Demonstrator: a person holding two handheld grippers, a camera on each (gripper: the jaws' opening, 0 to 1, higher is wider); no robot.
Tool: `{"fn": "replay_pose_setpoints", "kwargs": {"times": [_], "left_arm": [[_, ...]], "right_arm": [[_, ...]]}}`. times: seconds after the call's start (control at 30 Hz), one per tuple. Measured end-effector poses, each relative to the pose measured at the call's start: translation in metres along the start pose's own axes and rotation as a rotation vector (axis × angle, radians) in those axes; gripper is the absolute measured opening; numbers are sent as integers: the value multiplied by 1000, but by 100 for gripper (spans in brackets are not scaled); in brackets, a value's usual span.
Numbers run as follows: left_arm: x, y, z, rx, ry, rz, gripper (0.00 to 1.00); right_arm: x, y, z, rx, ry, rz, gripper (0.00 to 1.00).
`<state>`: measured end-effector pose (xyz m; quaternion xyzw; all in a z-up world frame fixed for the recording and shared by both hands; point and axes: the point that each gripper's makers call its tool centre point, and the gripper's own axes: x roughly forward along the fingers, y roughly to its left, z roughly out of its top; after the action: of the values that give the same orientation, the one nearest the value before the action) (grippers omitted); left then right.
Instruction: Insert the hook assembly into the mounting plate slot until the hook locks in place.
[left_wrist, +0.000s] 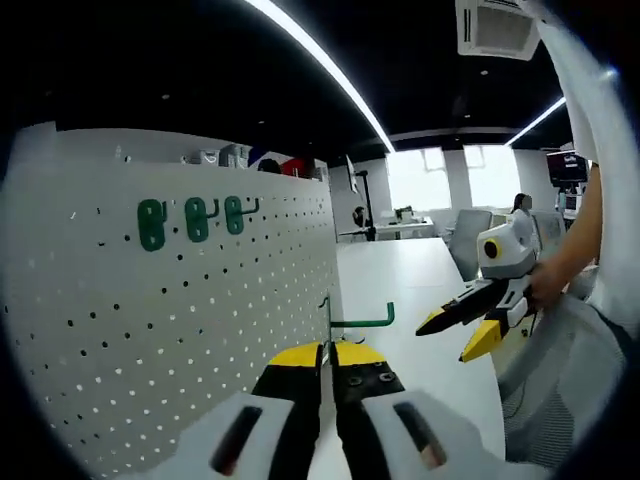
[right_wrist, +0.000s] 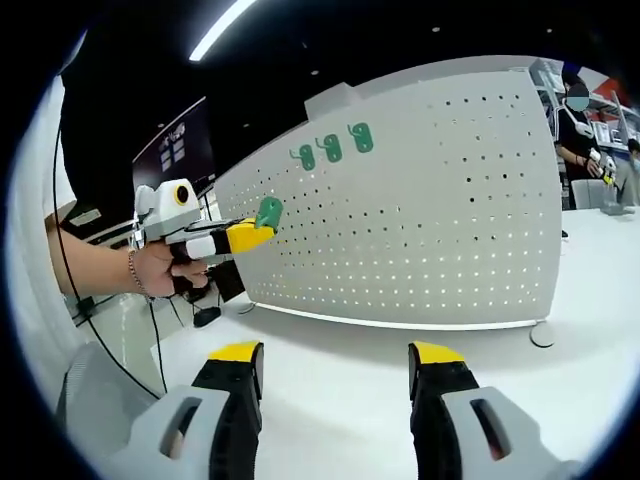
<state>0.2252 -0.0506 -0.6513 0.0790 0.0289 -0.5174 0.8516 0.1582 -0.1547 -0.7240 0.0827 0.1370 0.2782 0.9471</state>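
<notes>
Pegboard (left_wrist: 180, 330) stands upright on the white surface (left_wrist: 420, 280), a white perforated panel that fills the left of my left gripper view and spreads across the middle and right of my right gripper view (right_wrist: 420, 220). Three green hooks (left_wrist: 195, 220) already hang in a row near its top edge; in the right gripper view I see them as small green tabs (right_wrist: 332, 148).

My left gripper (left_wrist: 328, 362) has its yellow-tipped jaws closed together on the green hook assembly (left_wrist: 362, 322), whose bent arm sticks out to the right just beyond the jaw tips, close beside the near edge of the pegboard. From the right gripper view I see that same gripper (right_wrist: 262, 232) held in a hand (right_wrist: 160, 268), with the green plate of the hook assembly (right_wrist: 268, 212) at its tip, just in front of the pegboard face; I cannot tell whether it touches.

My right gripper (right_wrist: 336, 352) hangs over the surface with its jaws wide apart and nothing between them. It appears in the left gripper view on the right (left_wrist: 462, 330), well apart from the pegboard.
</notes>
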Motion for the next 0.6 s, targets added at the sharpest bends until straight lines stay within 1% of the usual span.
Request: {"fn": "replay_pose_setpoints", "kwargs": {"times": [0.07, 0.1, 0.43, 0.5, 0.53, 0.6], "left_arm": [[-4, 2, 4, -15, -14, 18, 3], [-4, 2, 4, -13, -16, 17, 3], [-9, 2, 3, -13, -13, 31, 3], [-9, 2, 3, -17, -13, 29, 3], [-9, 2, 2, -16, -11, 30, 3], [-9, 2, 1, -16, -7, 32, 3]], "right_arm": [[0, 0, -1, 5, 0, 0, 56], [0, 0, -2, 3, 2, 0, 56], [-1, 1, 0, 3, -2, 3, 56], [-2, 2, 5, 3, -21, 8, 56], [-2, 6, 14, 11, -60, 22, 57], [-3, 9, 21, -5, -87, 31, 57]]}}
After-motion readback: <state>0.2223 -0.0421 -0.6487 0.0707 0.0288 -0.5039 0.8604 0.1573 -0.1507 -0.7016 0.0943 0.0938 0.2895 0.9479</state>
